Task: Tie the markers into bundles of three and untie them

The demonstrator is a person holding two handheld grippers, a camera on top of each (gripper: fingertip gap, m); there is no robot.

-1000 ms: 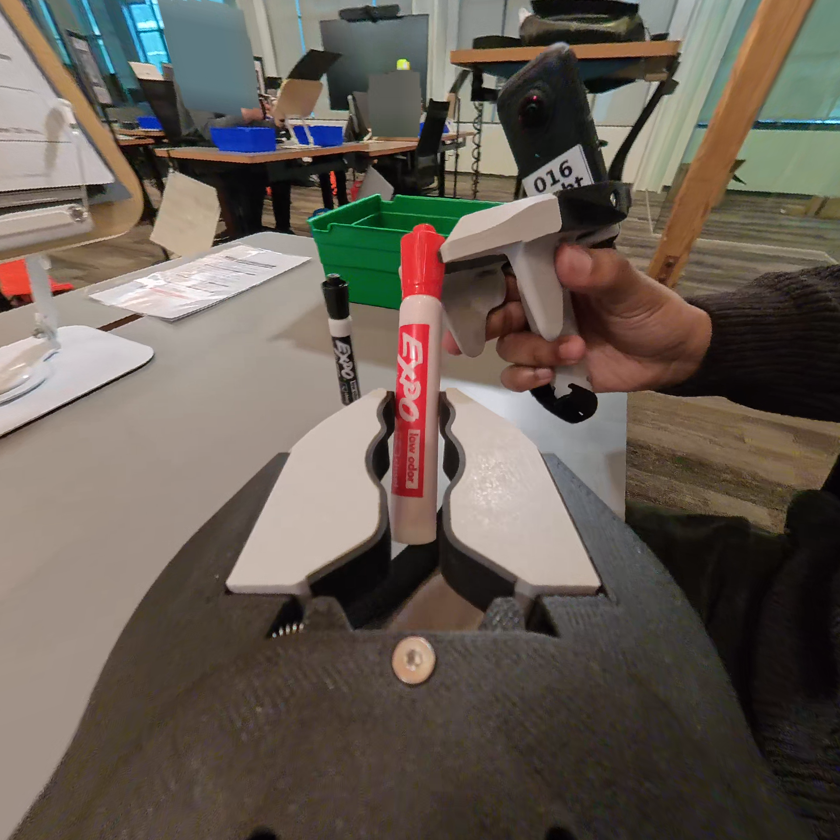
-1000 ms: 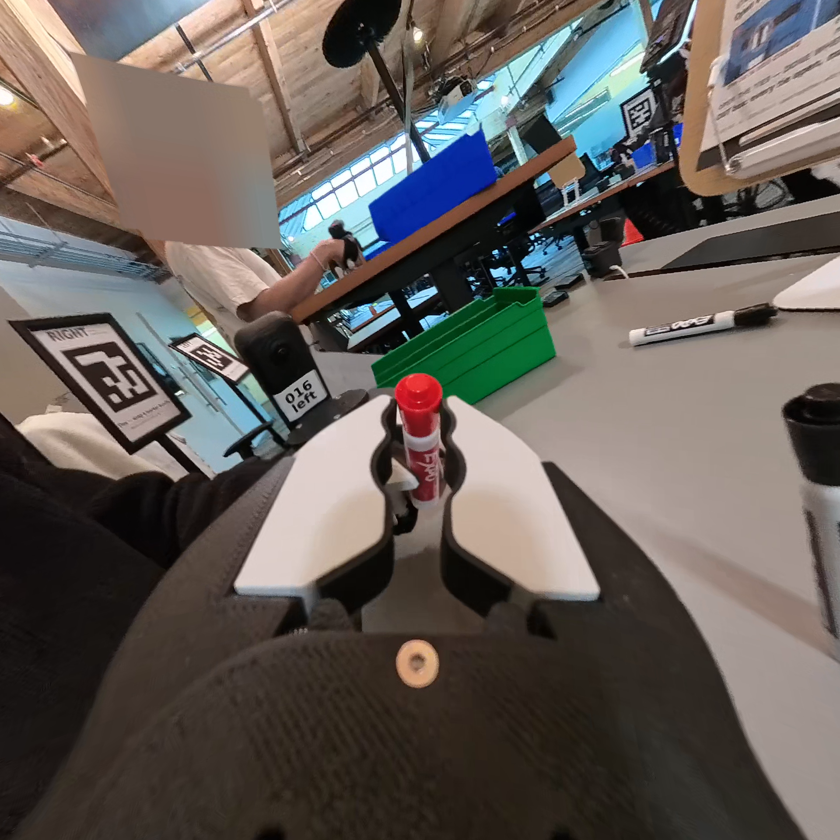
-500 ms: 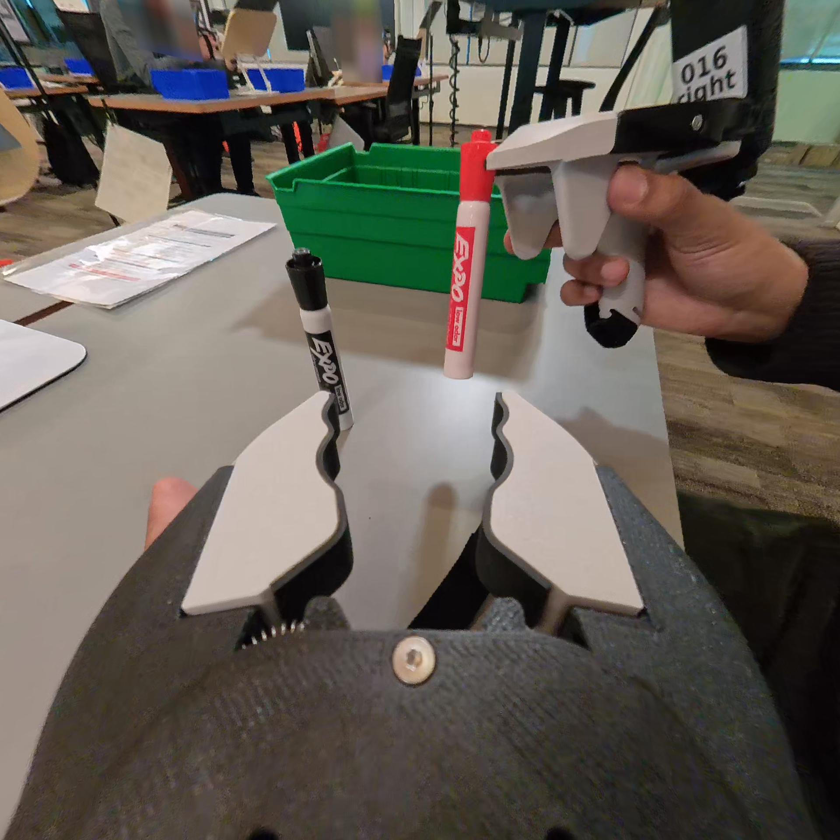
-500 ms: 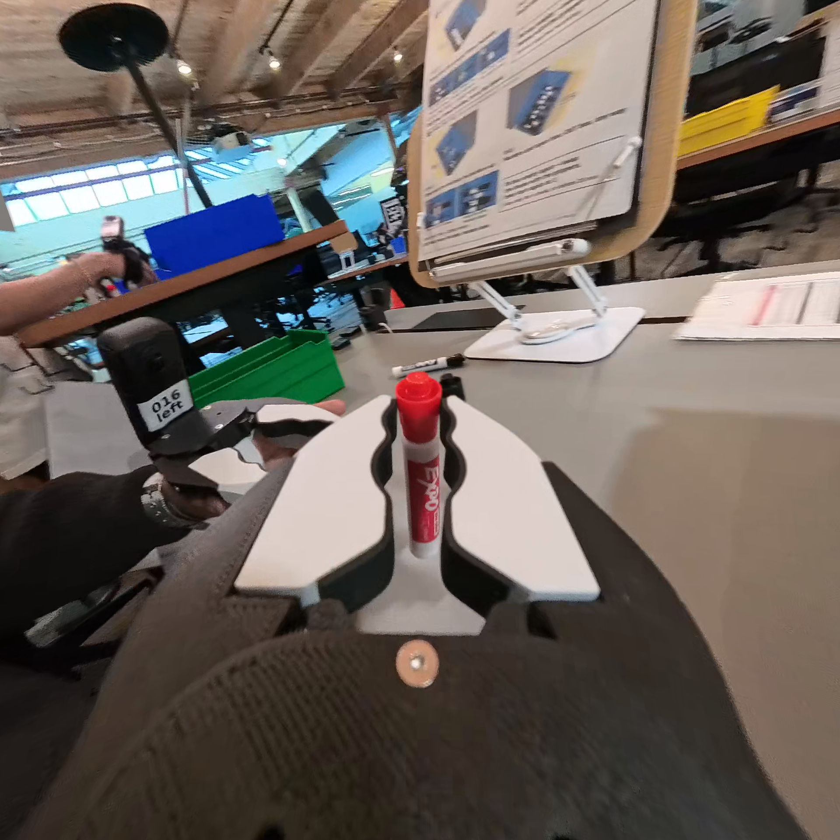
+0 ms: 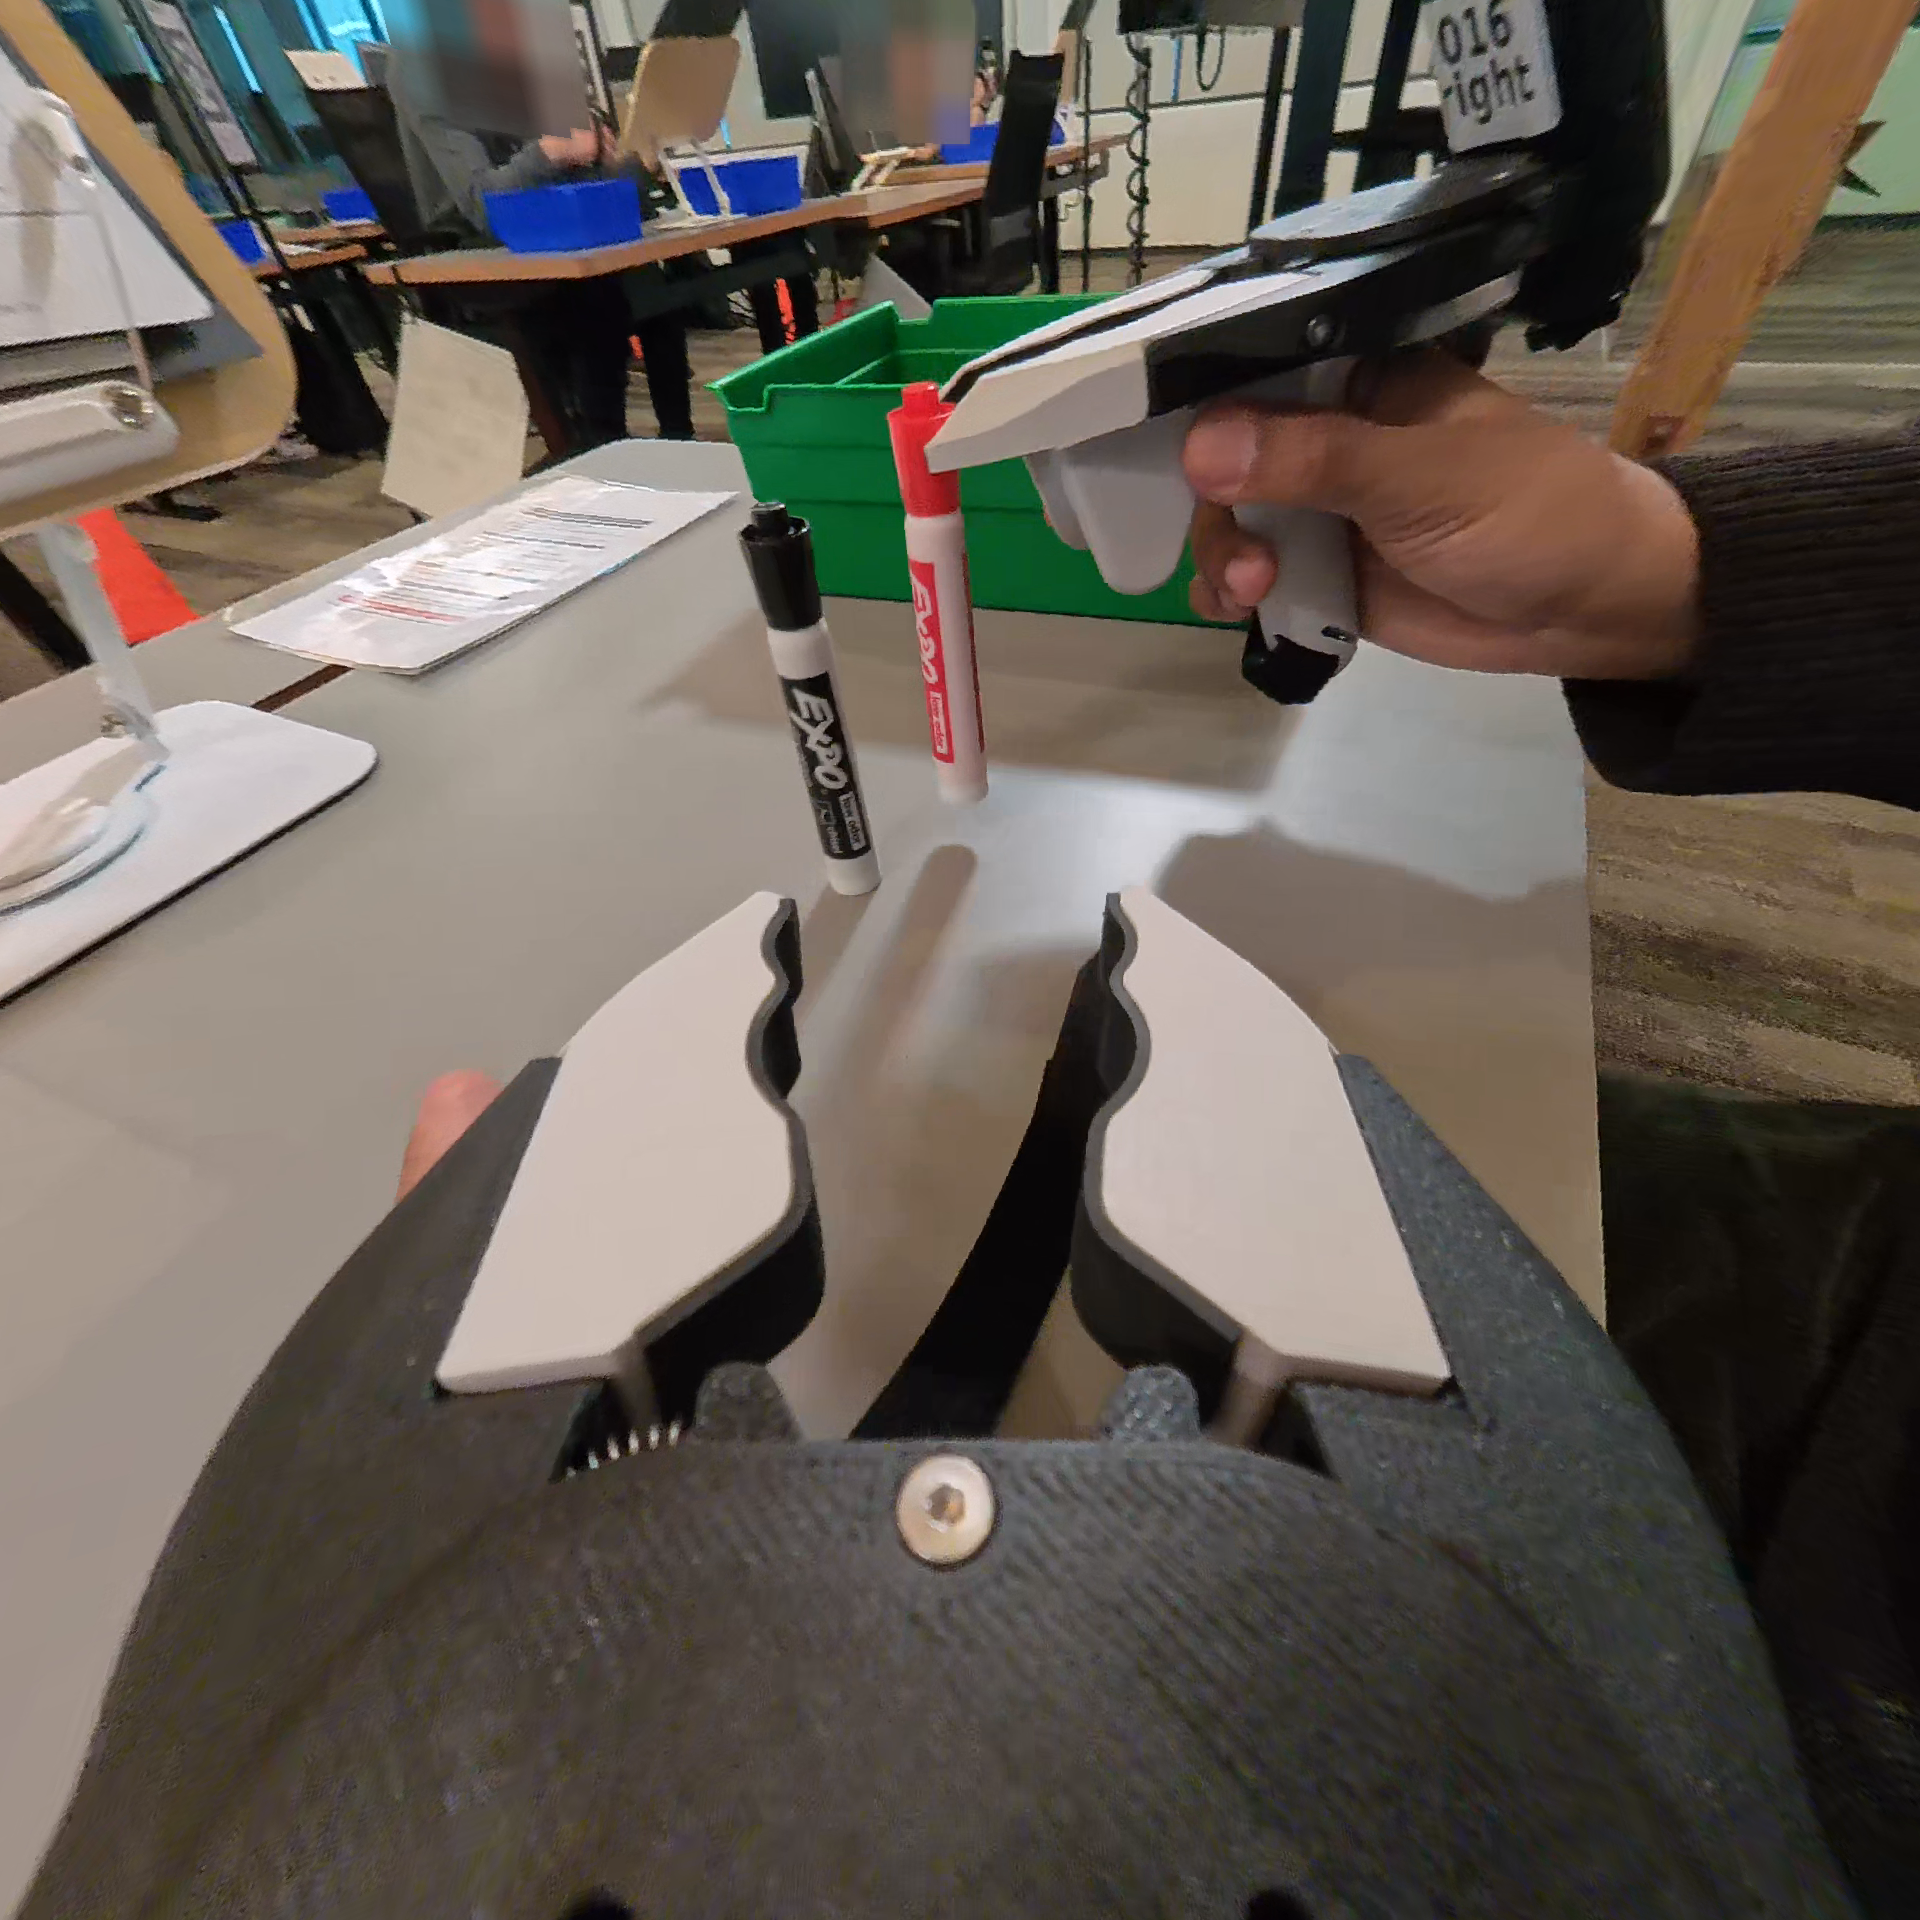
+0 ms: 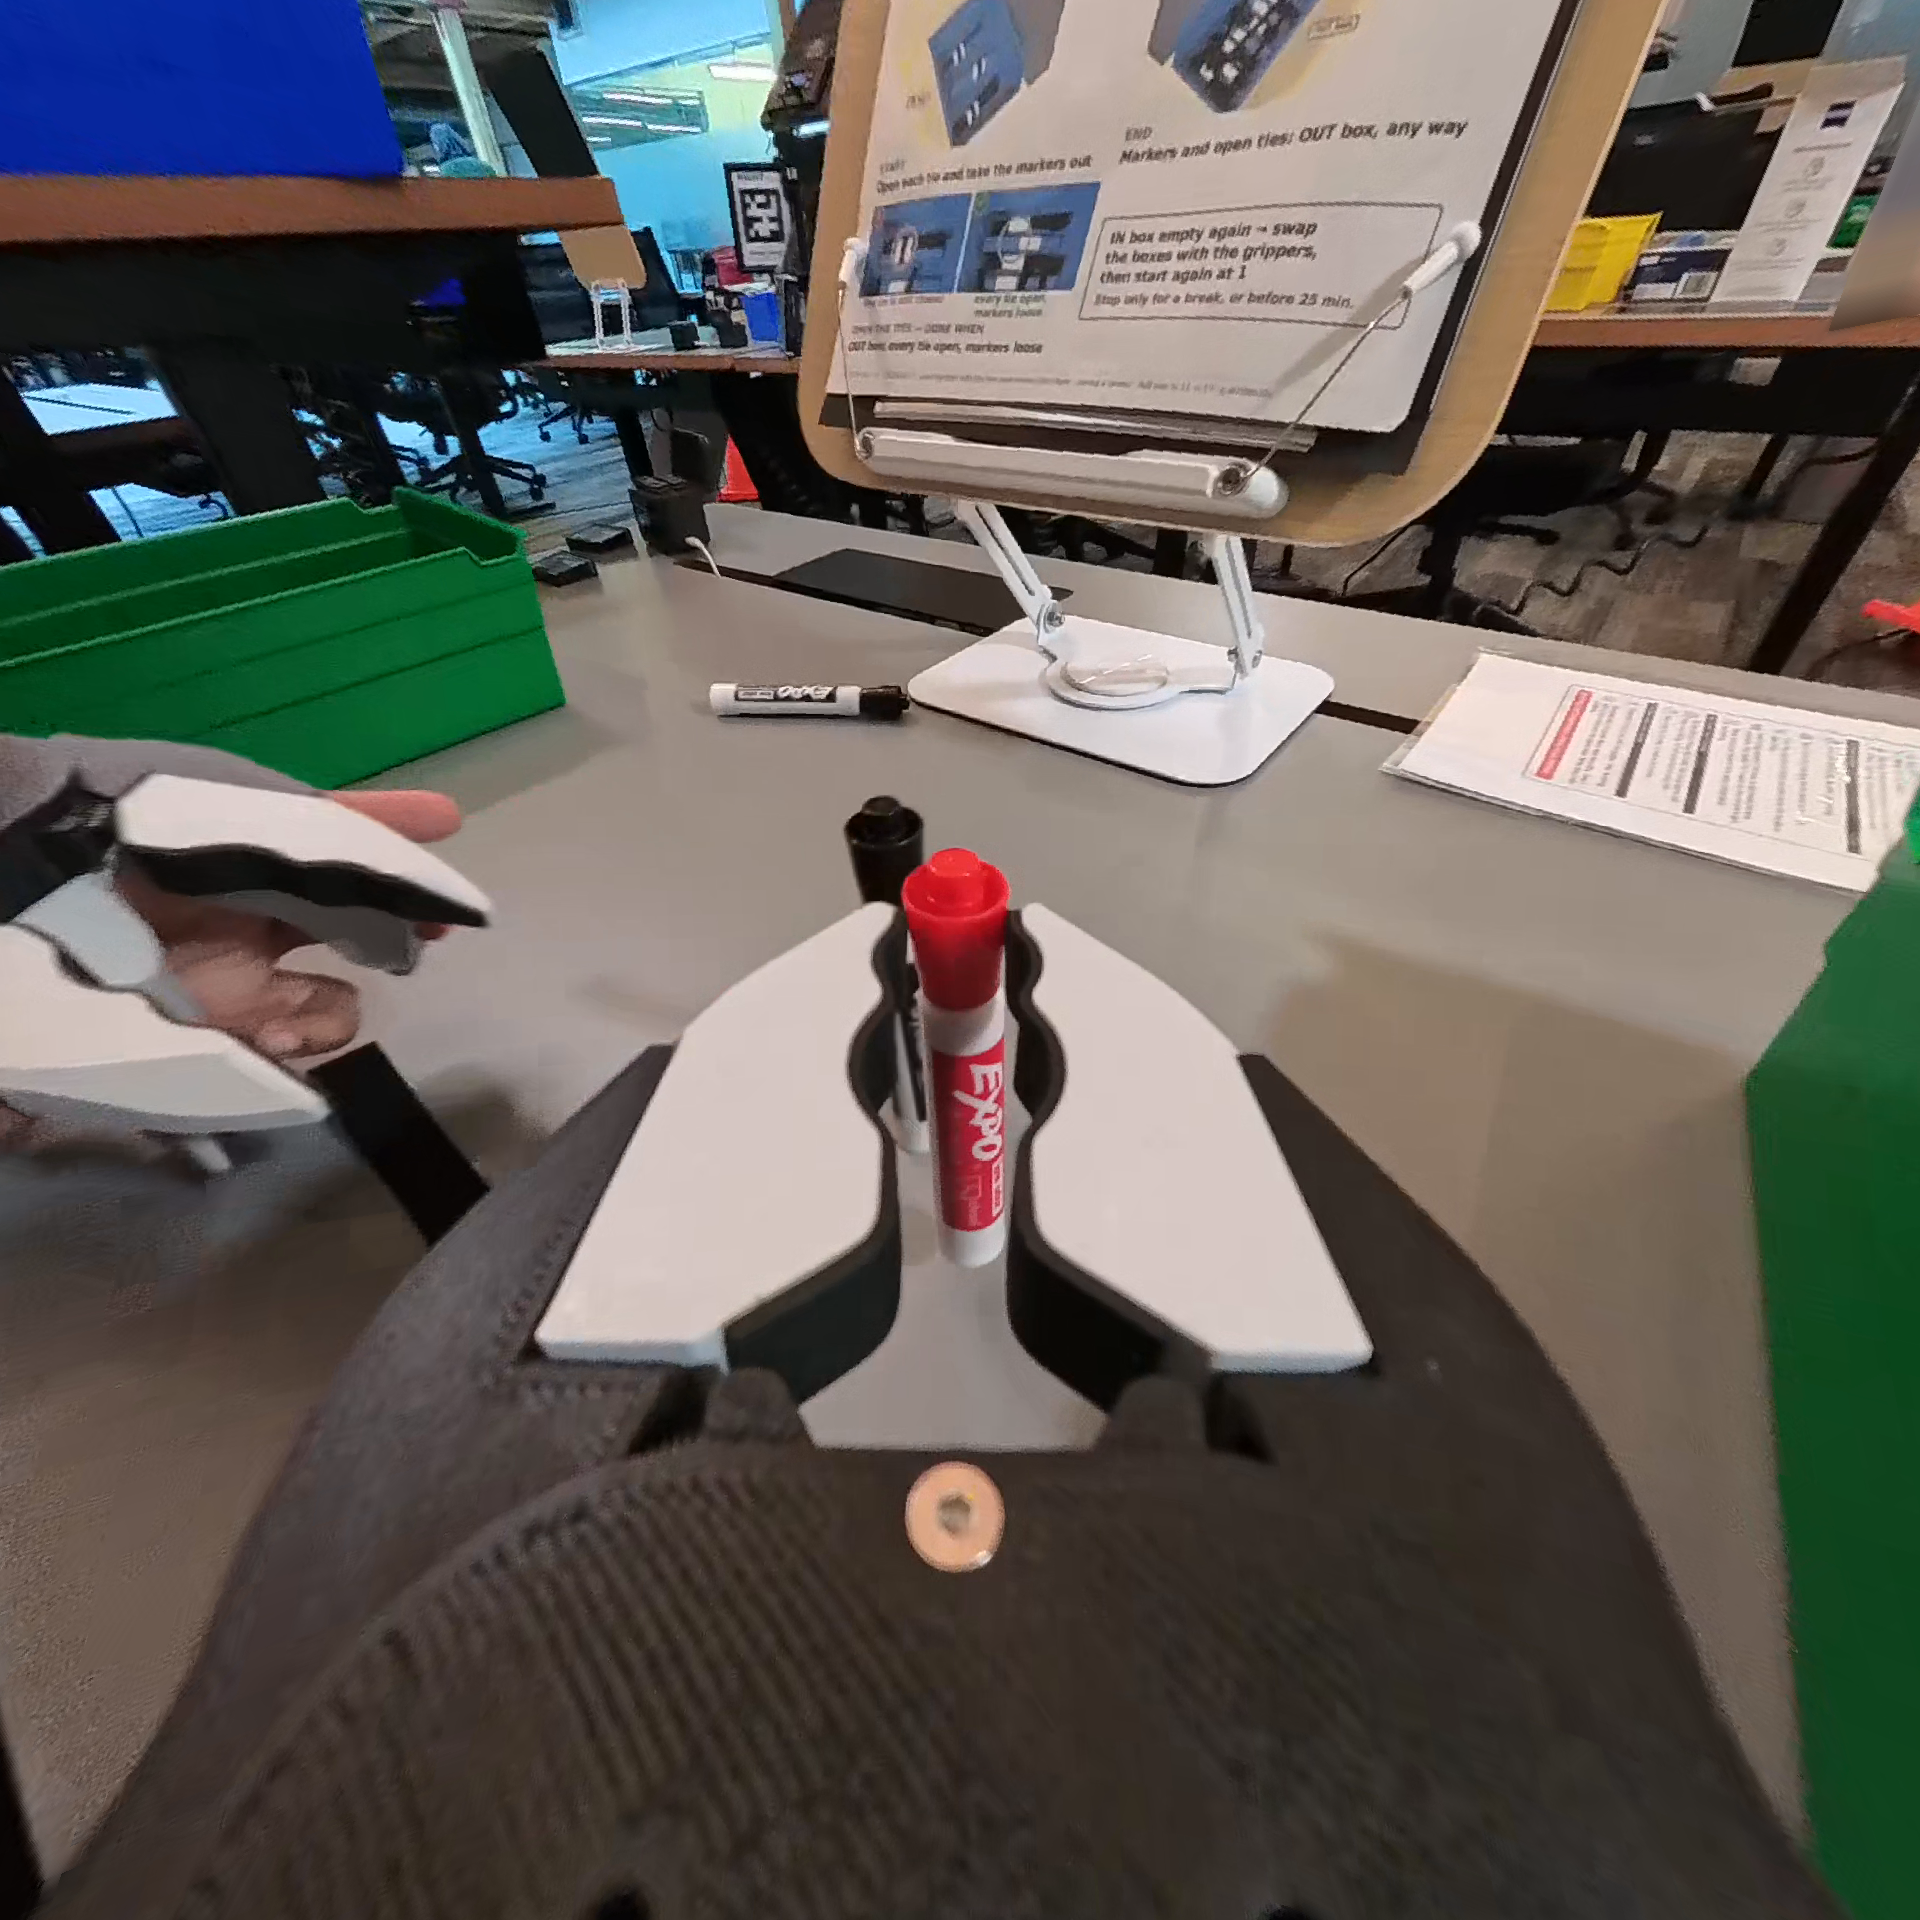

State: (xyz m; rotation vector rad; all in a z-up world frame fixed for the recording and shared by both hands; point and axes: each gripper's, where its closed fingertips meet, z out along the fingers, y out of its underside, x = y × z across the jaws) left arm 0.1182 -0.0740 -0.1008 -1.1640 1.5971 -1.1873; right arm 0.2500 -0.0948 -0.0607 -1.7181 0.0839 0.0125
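My right gripper (image 6: 956, 925) is shut on the cap end of a red marker (image 6: 961, 1049) and holds it upright. In the left wrist view the red marker (image 5: 940, 623) hangs from the right gripper (image 5: 951, 436), its lower end at or just above the grey table (image 5: 468, 935). A black marker (image 5: 816, 707) stands upright just left of it, and shows behind the red one in the right wrist view (image 6: 883, 836). My left gripper (image 5: 951, 914) is open and empty, a little short of both markers. Another black marker (image 6: 805, 698) lies flat farther off.
A green bin (image 5: 831, 416) stands behind the markers, and shows at the left in the right wrist view (image 6: 260, 623). A document stand (image 6: 1122, 686) with a white base and a laminated sheet (image 6: 1662, 769) sit on the table. A second green box (image 6: 1849, 1351) is close on the right. Spacing between my two grippers at the tips: around 15 cm.
My left gripper opened and let go of the red marker, then drew back. My right gripper kept the red marker and brought it beside the upright black marker.
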